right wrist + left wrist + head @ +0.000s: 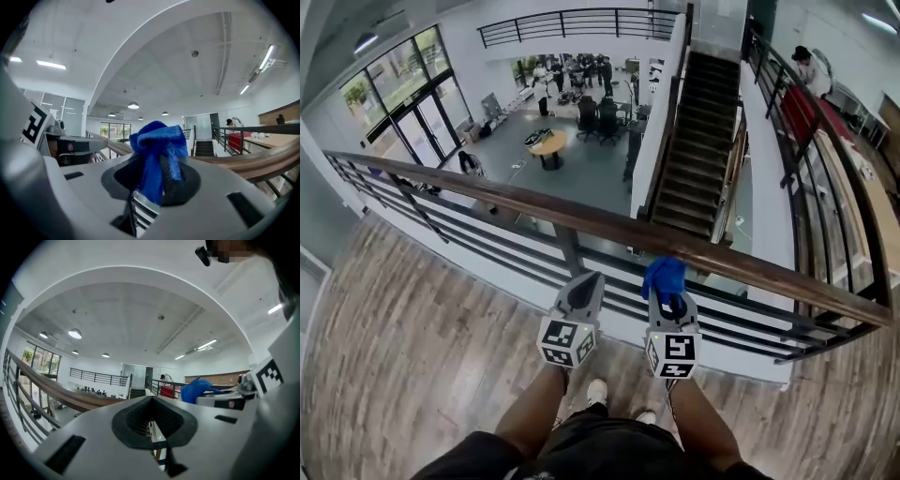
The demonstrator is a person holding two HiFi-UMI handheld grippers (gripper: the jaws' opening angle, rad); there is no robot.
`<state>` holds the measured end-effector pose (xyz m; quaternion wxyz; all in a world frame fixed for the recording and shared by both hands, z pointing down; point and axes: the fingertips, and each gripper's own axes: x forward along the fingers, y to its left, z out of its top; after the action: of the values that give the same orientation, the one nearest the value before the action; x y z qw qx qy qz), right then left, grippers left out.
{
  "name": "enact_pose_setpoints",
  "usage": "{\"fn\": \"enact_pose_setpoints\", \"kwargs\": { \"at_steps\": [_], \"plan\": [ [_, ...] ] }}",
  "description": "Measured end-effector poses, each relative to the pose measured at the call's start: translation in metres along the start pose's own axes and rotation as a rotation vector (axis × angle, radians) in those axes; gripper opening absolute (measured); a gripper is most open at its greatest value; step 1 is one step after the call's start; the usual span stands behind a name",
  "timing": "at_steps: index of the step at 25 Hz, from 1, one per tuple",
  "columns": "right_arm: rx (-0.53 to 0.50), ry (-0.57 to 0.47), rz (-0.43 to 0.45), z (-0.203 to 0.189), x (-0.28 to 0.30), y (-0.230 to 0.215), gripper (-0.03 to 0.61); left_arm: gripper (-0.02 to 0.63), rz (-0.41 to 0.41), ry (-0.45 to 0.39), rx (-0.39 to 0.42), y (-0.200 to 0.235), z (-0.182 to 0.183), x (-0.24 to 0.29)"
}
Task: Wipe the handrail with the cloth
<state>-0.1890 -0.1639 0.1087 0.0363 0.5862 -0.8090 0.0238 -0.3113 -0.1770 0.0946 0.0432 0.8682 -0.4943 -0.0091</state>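
A person stands at a long wooden handrail [487,192] on an upper floor, looking down over it to a lobby below. The right gripper [667,295] pinches a bright blue cloth [664,275], which bunches up above its jaws, just on the near side of the rail; contact cannot be judged. The left gripper [582,284] sits beside it, jaws pressed together with nothing between them. The cloth looks soft, light and limp, likely a fluffy microfibre. It should fold around the rail easily, and it is best gripped at a thick gathered fold so it does not slip free while rubbing. No brand or readable writing shows, only black-and-white square markers on each gripper's cube [566,340].
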Motion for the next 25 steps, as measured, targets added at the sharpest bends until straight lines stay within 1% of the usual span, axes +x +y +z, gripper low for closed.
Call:
{"fn": "enact_pose_setpoints", "kwargs": {
  "at_steps": [7, 12, 16, 20, 23, 25],
  "plan": [
    [-0.046, 0.008, 0.027, 0.036, 0.119, 0.068, 0.103, 0.005, 0.033, 0.0, 0.012, 0.106, 0.025, 0.017],
    [-0.066, 0.077, 0.007, 0.037, 0.194, 0.103, 0.103, 0.005, 0.049, -0.017, 0.015, 0.164, 0.04, 0.03],
    [-0.075, 0.152, -0.004, 0.033, 0.237, 0.125, 0.103, 0.005, 0.065, -0.021, 0.013, 0.201, 0.048, 0.039],
    [-0.091, 0.222, -0.009, 0.024, 0.266, 0.144, 0.103, 0.005, 0.079, -0.003, 0.007, 0.228, 0.045, 0.046],
    [-0.114, 0.282, -0.035, 0.015, 0.276, 0.146, 0.103, 0.005, 0.091, 0.019, 0.02, 0.24, 0.04, 0.051],
    [-0.095, 0.303, -0.058, 0.011, 0.277, 0.141, 0.103, 0.005, 0.091, 0.031, 0.027, 0.243, 0.038, 0.053]
  ]
}}
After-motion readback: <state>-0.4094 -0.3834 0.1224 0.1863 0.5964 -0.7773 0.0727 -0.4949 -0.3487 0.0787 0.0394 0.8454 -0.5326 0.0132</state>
